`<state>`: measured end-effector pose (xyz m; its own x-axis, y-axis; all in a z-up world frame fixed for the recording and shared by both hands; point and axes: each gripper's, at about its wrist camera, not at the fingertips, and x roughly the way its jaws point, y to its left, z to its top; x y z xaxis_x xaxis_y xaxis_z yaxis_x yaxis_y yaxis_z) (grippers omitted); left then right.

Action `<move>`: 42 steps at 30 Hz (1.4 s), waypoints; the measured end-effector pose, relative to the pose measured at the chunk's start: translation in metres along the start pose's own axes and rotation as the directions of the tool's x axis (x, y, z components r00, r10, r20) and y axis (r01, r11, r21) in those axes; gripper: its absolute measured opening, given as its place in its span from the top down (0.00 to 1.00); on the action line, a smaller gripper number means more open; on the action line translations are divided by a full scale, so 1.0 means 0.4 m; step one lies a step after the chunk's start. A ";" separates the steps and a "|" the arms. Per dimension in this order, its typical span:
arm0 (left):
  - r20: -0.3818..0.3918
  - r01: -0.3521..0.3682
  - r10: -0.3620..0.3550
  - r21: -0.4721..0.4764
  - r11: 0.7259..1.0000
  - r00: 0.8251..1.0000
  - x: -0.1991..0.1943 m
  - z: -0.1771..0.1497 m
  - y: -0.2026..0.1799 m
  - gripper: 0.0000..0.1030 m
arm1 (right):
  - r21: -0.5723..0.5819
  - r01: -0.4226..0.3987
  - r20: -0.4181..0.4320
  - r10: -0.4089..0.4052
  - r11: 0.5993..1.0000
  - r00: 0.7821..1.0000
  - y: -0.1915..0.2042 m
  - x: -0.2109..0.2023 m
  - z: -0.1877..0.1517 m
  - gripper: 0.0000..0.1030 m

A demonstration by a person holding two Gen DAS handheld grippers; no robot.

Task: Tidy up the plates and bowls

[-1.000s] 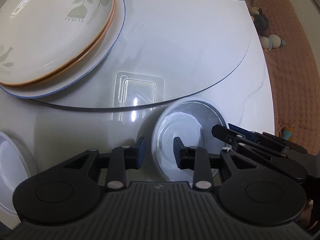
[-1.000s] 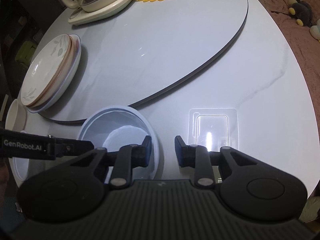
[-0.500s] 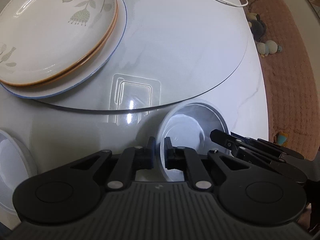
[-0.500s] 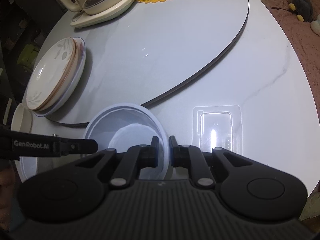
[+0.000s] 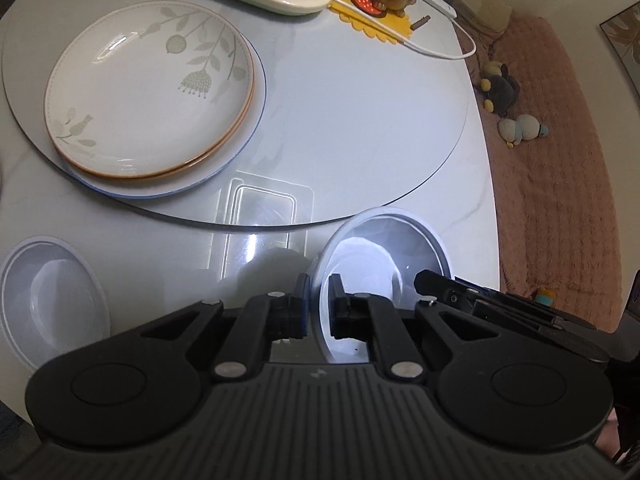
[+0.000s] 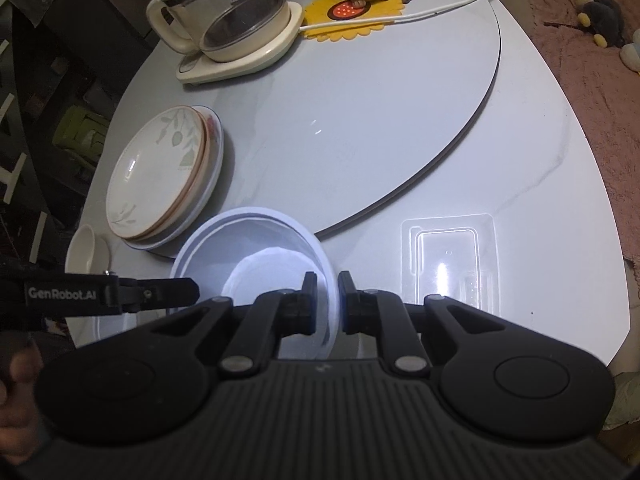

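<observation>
A white bowl hangs a little above the white table, held by its rim from both sides. My left gripper is shut on the bowl's left rim, and its tip also shows in the right wrist view. The right gripper is shut on the opposite rim; its fingers reach in from the right. A stack of plates with a leaf pattern sits on the glass turntable. A second white bowl rests on the table at the near left.
A clear plastic tray lies by the turntable's near edge. A glass kettle on a cream base, a yellow mat with a figurine and a white cable stand at the back. A small cup sits near the plates.
Both grippers closed on the bowl's rim, then rose with it. The bowl has left the table and more of the far table has come into view.
</observation>
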<state>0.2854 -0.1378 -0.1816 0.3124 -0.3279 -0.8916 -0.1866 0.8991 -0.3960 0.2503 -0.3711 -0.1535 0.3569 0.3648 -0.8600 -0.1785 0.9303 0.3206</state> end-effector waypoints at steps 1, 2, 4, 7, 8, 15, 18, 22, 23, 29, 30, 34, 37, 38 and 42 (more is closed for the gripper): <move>0.009 0.000 0.000 -0.001 1.000 1.000 -0.018 -0.004 -0.001 0.90 | -0.001 -0.005 0.000 0.005 1.000 1.000 0.007 -0.007 0.000 0.87; 0.017 -0.002 0.002 0.000 1.000 1.000 -0.035 -0.007 -0.003 0.90 | -0.003 -0.011 0.000 0.011 1.000 1.000 0.015 -0.014 -0.002 0.87; 0.031 -0.004 0.004 -0.004 1.000 1.000 -0.068 -0.014 -0.003 0.90 | -0.008 -0.027 0.003 0.027 1.000 1.000 0.024 -0.030 -0.009 0.87; 0.051 -0.007 0.008 -0.015 1.000 0.999 -0.111 -0.025 -0.001 0.90 | -0.014 -0.050 -0.002 0.050 0.999 0.999 0.045 -0.045 -0.013 0.87; 0.057 -0.010 0.011 -0.019 1.000 0.998 -0.122 -0.029 0.002 0.90 | -0.016 -0.058 -0.001 0.058 0.998 0.998 0.053 -0.051 -0.015 0.87; 0.101 -0.012 0.018 -0.061 0.998 0.995 -0.202 -0.055 0.040 0.90 | -0.040 -0.105 -0.002 0.105 0.994 0.995 0.110 -0.079 -0.015 0.87; 0.120 -0.014 0.024 -0.082 0.997 0.993 -0.231 -0.064 0.058 0.89 | -0.055 -0.122 -0.001 0.122 0.991 0.993 0.130 -0.088 -0.011 0.87; 0.141 -0.010 0.028 -0.127 0.992 0.990 -0.274 -0.071 0.086 0.89 | -0.099 -0.151 -0.003 0.151 0.984 0.988 0.169 -0.093 -0.005 0.86; 0.149 -0.010 0.030 -0.134 0.991 0.988 -0.286 -0.074 0.093 0.89 | -0.105 -0.160 -0.006 0.160 0.982 0.987 0.179 -0.094 -0.002 0.86; 0.193 0.004 0.037 -0.205 0.979 0.981 -0.343 -0.085 0.151 0.89 | -0.179 -0.197 -0.010 0.198 0.964 0.980 0.252 -0.102 0.014 0.86; 0.195 0.005 0.038 -0.216 0.976 0.980 -0.347 -0.087 0.161 0.89 | -0.182 -0.207 -0.010 0.209 0.961 0.978 0.261 -0.102 0.015 0.85; 0.209 0.009 0.044 -0.246 0.969 0.977 -0.361 -0.093 0.203 0.89 | -0.216 -0.222 -0.022 0.222 0.951 0.975 0.299 -0.088 0.018 0.85; 0.212 0.007 0.051 -0.263 0.965 0.976 -0.372 -0.100 0.234 0.89 | -0.221 -0.230 -0.032 0.228 0.948 0.973 0.324 -0.069 0.013 0.84; 0.214 0.006 0.054 -0.270 0.963 0.975 -0.376 -0.102 0.246 0.89 | -0.228 -0.232 -0.035 0.230 0.946 0.973 0.335 -0.065 0.011 0.84; 0.222 0.000 0.071 -0.304 0.953 0.972 -0.383 -0.109 0.295 0.89 | -0.244 -0.245 -0.044 0.241 0.938 0.969 0.375 -0.039 0.007 0.84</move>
<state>0.1748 0.0059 -0.1012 0.4976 -0.1904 -0.8463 -0.4614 0.7681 -0.4441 0.2203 -0.2371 -0.0907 0.2622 0.5762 -0.7741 -0.4787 0.7741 0.4141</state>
